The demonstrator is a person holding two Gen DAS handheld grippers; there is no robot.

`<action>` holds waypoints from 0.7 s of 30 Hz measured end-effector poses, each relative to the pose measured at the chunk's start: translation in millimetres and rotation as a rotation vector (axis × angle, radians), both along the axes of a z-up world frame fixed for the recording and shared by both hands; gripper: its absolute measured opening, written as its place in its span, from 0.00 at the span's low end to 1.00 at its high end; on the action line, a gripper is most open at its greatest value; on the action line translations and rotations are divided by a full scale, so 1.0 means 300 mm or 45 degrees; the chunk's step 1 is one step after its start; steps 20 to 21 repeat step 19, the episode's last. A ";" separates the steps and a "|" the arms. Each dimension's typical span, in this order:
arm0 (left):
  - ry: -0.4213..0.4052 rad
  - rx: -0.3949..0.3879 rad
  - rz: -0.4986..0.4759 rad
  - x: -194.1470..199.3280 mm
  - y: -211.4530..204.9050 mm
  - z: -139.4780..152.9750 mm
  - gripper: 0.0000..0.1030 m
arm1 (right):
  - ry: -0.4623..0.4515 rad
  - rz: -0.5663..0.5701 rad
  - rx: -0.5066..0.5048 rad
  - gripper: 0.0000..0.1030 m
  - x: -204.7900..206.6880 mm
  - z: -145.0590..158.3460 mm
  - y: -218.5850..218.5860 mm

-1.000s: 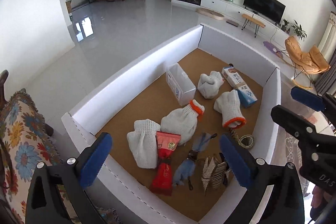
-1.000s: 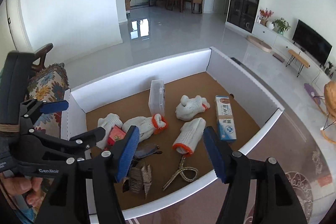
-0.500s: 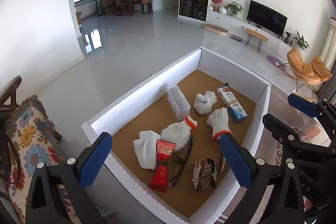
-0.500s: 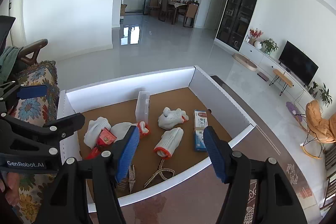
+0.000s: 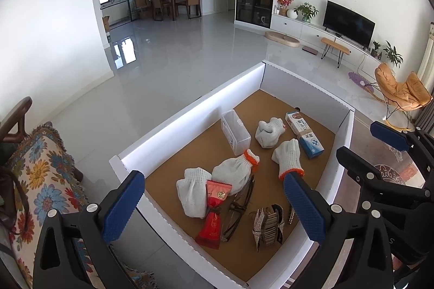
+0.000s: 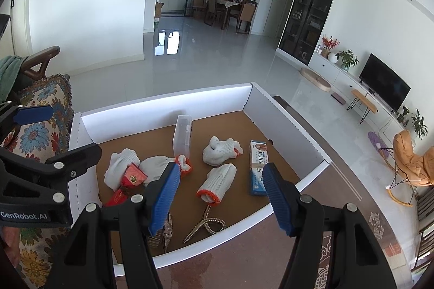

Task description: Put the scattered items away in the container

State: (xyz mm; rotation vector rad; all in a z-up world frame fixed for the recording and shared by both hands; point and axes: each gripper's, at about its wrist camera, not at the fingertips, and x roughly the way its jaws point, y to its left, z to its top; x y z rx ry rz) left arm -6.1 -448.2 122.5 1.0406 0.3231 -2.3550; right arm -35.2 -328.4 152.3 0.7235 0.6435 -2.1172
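Note:
A white-walled tray with a brown floor [image 5: 190, 115] [image 6: 162, 104] holds the scattered items: several white knit gloves with orange cuffs [image 5: 289, 157] [image 6: 218, 179], a clear plastic box [image 5: 234, 131] [image 6: 182, 135], a blue-and-white carton [image 5: 305, 133] [image 6: 257, 167], a red packet [image 5: 215, 210] [image 6: 133, 176], sunglasses [image 5: 238, 207], a rhinestone hair claw [image 5: 268, 224] and a beaded clip [image 6: 206, 222]. My left gripper [image 5: 214, 207] is open and empty, held high above the tray's near side. My right gripper [image 6: 221, 198] is open and empty, also held above it.
A floral-cushioned chair [image 5: 35, 180] [image 6: 40, 131] stands left of the tray. The tray rests on a dark brown table [image 6: 244, 262]. A glossy tiled floor [image 5: 162, 58] lies beyond, with a TV unit [image 5: 350, 23] and an orange chair [image 5: 401, 88] at the right.
Both grippers have risen and drawn back from the tray, so the tray looks smaller and more of the room shows. Both stay open and empty. The items have not moved.

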 end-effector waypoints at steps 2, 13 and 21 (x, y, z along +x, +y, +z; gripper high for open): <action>-0.001 -0.002 0.014 0.004 0.001 0.004 1.00 | -0.004 0.000 0.005 0.63 -0.004 -0.004 -0.002; -0.004 0.001 0.037 0.000 0.020 0.028 1.00 | -0.049 -0.005 0.003 0.63 -0.029 -0.017 -0.007; 0.137 -0.043 0.089 0.043 0.035 0.059 1.00 | -0.082 -0.024 -0.018 0.63 -0.058 -0.031 0.004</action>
